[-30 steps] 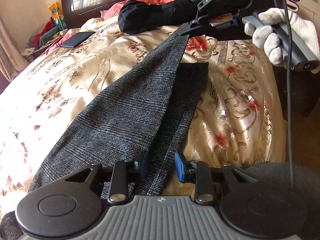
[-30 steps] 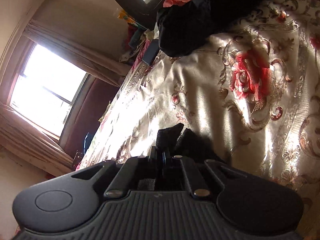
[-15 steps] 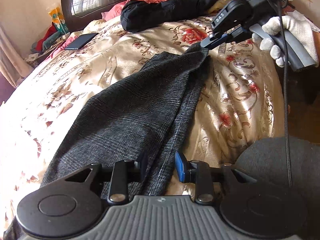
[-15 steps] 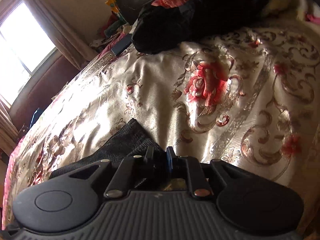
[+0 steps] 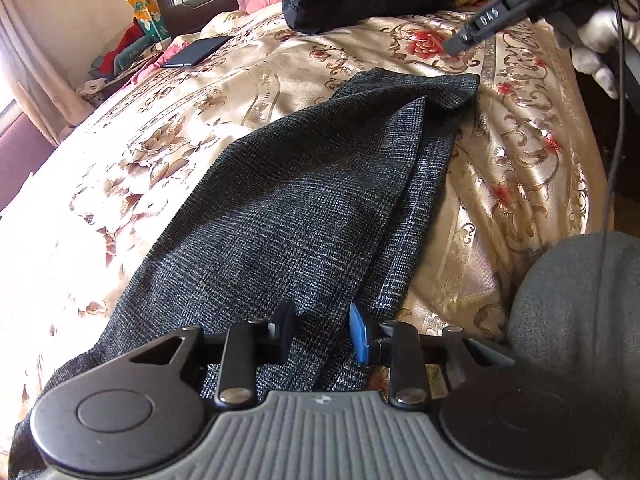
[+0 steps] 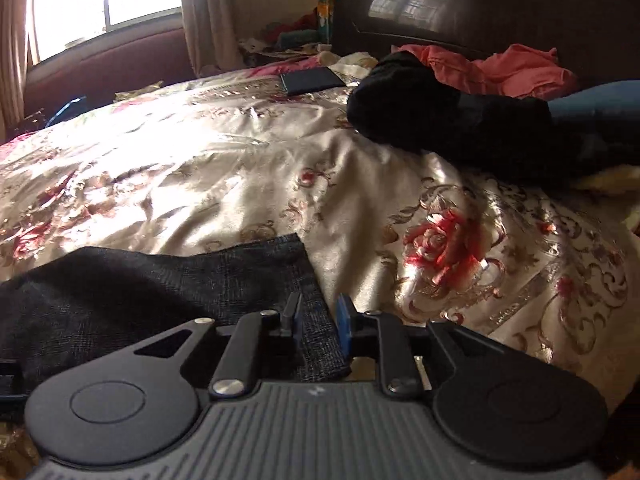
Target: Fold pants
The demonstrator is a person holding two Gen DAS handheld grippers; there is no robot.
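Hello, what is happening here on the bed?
A person with a gripper in each hand is folding grey pants on a flowered bedspread. The left gripper has the near end of the pants between its fingers. The right gripper is opening and hangs clear above the far end, which lies on the bedspread.

We lose the near end of the pants [image 5: 280, 216] under the left gripper [image 5: 322, 332] at six o'clock. At two o'clock the gloved hand [image 5: 600, 52] runs off the frame's edge. We can't read the yellow packet [image 6: 325, 12] at twelve o'clock: too small.
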